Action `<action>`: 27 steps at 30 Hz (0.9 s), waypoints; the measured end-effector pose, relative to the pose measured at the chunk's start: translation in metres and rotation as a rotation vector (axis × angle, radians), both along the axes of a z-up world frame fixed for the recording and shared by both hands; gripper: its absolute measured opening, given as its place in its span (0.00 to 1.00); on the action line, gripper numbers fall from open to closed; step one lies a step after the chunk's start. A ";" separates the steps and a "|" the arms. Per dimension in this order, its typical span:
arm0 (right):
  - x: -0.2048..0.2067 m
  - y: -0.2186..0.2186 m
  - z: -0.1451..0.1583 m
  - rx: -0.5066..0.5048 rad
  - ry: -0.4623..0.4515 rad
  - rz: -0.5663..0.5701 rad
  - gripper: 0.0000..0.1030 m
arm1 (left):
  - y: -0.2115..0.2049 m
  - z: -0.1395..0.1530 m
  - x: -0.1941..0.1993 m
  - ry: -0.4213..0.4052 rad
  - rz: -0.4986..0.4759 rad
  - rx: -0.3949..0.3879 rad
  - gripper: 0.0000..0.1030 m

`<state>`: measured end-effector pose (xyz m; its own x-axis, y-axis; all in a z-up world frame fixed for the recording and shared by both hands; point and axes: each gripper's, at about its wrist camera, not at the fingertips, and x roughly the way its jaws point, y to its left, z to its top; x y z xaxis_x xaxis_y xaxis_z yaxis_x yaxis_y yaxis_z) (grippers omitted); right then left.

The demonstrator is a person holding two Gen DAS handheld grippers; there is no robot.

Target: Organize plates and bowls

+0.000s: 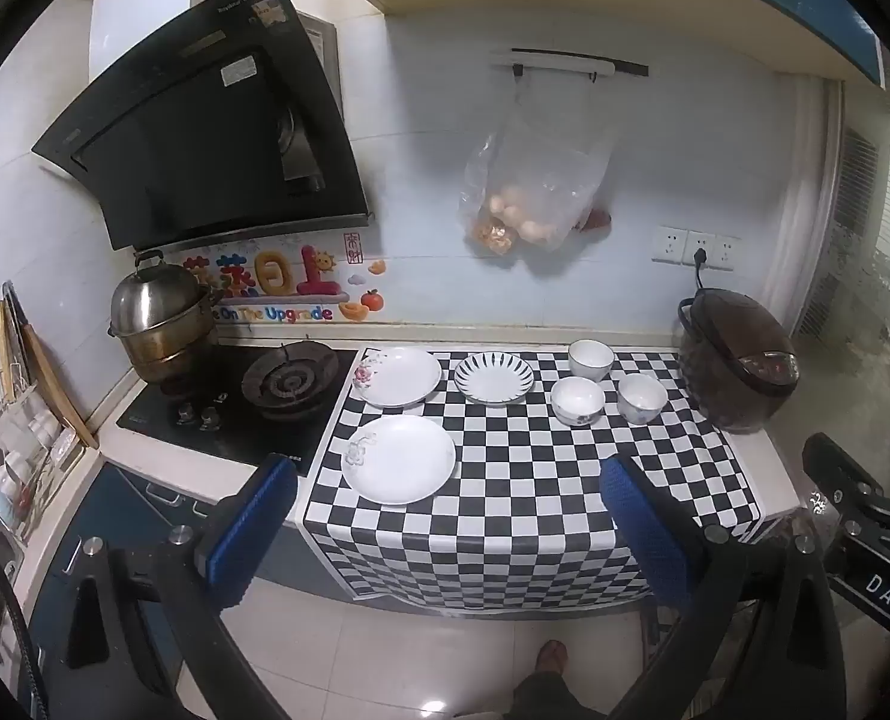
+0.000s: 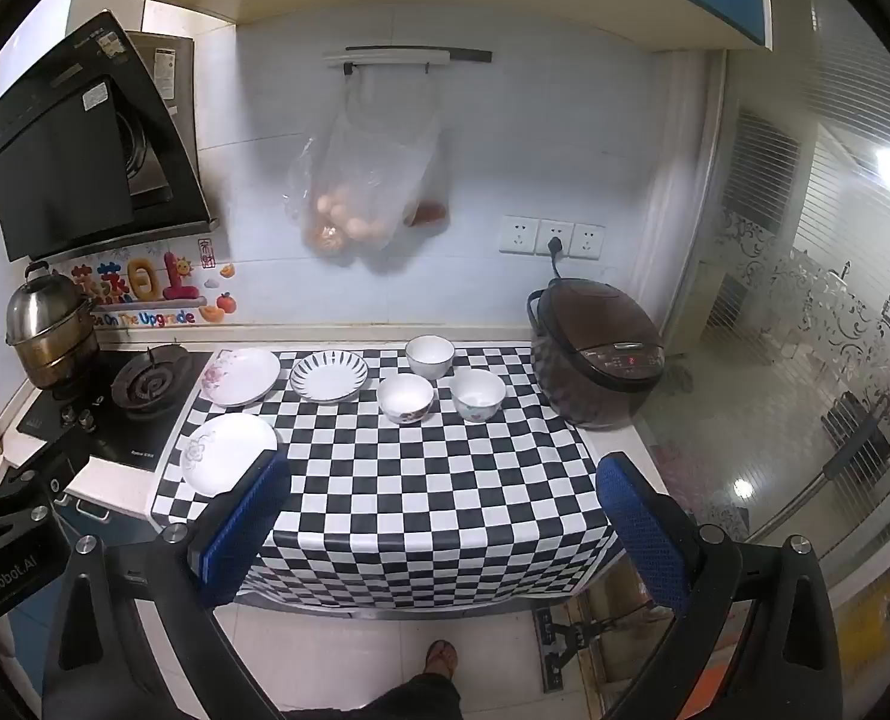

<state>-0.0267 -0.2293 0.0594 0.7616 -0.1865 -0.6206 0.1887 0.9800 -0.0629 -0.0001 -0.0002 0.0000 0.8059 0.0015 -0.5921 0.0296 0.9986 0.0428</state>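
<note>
On the checkered cloth lie three plates: a white flower-print plate at the front left, another flowered plate behind it, and a blue-striped plate beside that. Three white bowls cluster to the right. The same plates and bowls appear in the right wrist view. My left gripper and right gripper hover in front of the counter edge, both open and empty, well short of the dishes.
A gas hob with a steel steamer pot sits left of the cloth, under a black range hood. A brown rice cooker stands at the right end. A plastic bag of eggs hangs on the wall. A person's foot is on the floor below.
</note>
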 end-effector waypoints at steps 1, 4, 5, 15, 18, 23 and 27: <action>0.000 0.000 0.000 0.003 0.001 0.000 1.00 | 0.000 0.000 0.000 0.000 0.000 0.000 1.00; 0.000 0.001 0.000 0.007 0.000 0.001 1.00 | 0.000 0.000 0.000 -0.002 0.000 -0.004 1.00; 0.000 0.001 0.000 0.009 0.001 0.002 1.00 | 0.000 0.000 0.000 -0.002 0.000 -0.004 1.00; 0.001 0.004 0.002 0.013 -0.002 0.009 1.00 | 0.005 0.007 0.005 -0.010 -0.001 -0.003 1.00; 0.000 0.003 0.002 0.017 -0.002 0.008 1.00 | 0.003 0.007 0.004 -0.011 0.002 -0.001 1.00; 0.002 0.003 0.003 0.017 -0.003 0.009 1.00 | 0.002 0.006 0.006 -0.013 0.002 -0.002 1.00; 0.002 0.003 0.002 0.019 0.000 0.009 1.00 | 0.002 0.005 0.005 -0.015 0.003 0.000 1.00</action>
<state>-0.0247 -0.2263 0.0613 0.7629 -0.1682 -0.6242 0.1800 0.9827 -0.0448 0.0053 0.0015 0.0053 0.8149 0.0039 -0.5796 0.0258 0.9987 0.0431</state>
